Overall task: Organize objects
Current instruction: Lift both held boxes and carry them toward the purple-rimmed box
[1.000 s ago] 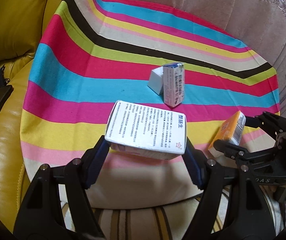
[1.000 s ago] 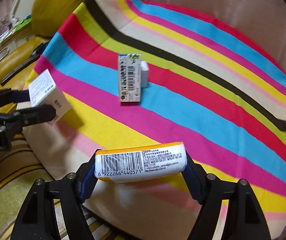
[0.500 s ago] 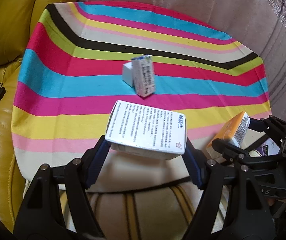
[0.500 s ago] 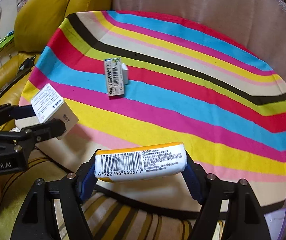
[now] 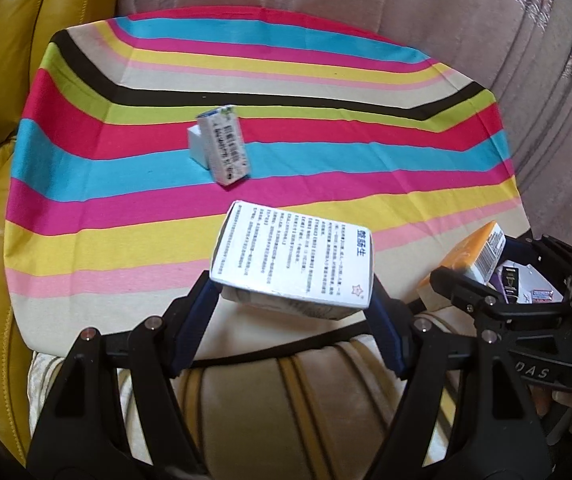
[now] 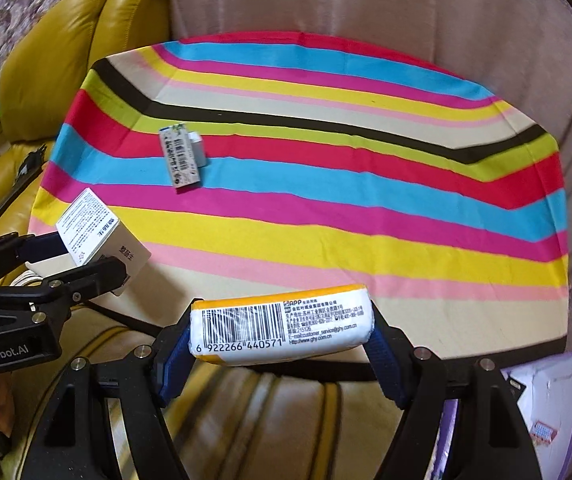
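Each hand carries something clear of the striped cloth (image 5: 126,216). The left gripper (image 5: 293,304) is clamped across the width of a white carton (image 5: 291,256) with its printed face turned up, the blue pads pressing its two short ends, so the flat box rides level and cannot swing. The right gripper (image 6: 282,336) grips a yellow-and-white tissue pack (image 6: 282,330) the same way, end to end, barcode up. The soft pack bulges slightly between the pads, which suggests a firm squeeze.

Both loads hang over the near edge of the cloth, above the beige sofa cushion (image 6: 270,408), not over the stripes. That looks like a carry-off: the things are being taken away from the cloth to wherever they belong.

Two items remain on the cloth, well apart from the grippers: a narrow printed box (image 5: 226,146) lying on the blue and red stripes, with a small white box (image 5: 196,146) touching its side. Purple-edged papers (image 6: 541,412) lie off the cloth to the right, perhaps the drop spot, though I cannot tell.
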{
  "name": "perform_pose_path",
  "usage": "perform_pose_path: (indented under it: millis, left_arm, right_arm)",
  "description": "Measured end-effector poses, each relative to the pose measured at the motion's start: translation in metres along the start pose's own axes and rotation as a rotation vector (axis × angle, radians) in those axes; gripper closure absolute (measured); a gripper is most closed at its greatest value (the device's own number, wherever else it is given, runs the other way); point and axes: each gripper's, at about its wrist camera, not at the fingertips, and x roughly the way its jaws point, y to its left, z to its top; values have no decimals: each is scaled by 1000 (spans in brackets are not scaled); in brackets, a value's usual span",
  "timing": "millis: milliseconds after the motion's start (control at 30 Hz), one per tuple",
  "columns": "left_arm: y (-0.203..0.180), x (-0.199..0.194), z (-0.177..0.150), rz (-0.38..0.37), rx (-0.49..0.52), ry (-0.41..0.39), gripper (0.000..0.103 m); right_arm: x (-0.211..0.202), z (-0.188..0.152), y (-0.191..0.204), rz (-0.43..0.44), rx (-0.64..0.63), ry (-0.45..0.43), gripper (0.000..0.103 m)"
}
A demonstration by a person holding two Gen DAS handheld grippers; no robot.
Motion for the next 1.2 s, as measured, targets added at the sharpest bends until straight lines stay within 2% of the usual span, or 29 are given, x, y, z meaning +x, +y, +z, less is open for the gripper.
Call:
perform_pose_path:
  millis: [600,1200]
  left_arm:
    - [-71,8,-6,-78,115,39,28]
    - [-163,23,-9,-184,298,100,28]
  right_arm:
    - [-36,-35,-63,-68,156,-26,27]
    - [-65,-85,-143,-169,323,-16,27]
